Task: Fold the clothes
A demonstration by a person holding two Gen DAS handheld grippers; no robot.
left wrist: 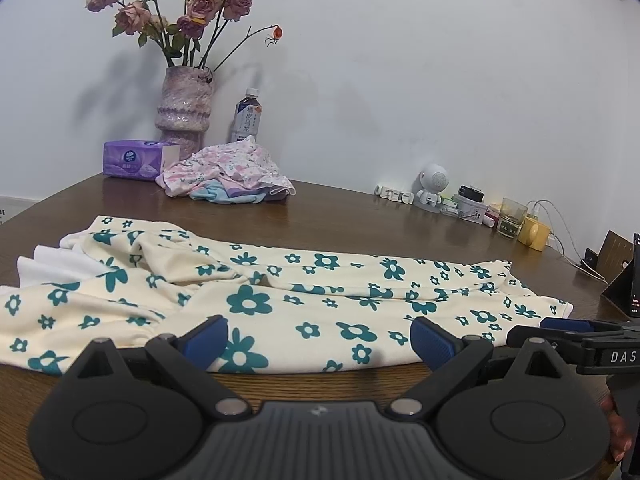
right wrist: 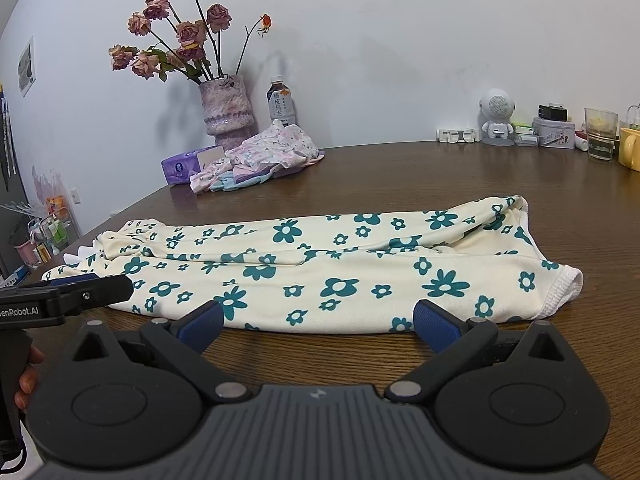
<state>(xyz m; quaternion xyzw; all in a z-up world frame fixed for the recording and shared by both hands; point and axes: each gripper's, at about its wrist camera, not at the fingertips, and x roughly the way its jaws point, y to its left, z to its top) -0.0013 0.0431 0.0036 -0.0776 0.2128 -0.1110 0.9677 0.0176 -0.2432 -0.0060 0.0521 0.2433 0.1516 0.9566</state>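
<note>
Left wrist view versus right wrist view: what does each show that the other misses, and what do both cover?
Only the left wrist view shows the phone on its stand at the table's right edge and the cables behind the yellow mug.

Only the right wrist view shows the cluttered shelf beyond the table's left end and the garment's white-stitched hem.

Both show the floral garment lying long on the table, the crumpled clothes pile, vase, bottle, and both tools open, left tool, right tool.

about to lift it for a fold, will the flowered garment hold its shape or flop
The flowered garment probably flops: it already lies wrinkled and bunched. It looks thin, so likely light. On the smooth wooden table it may slide when pushed.
</note>
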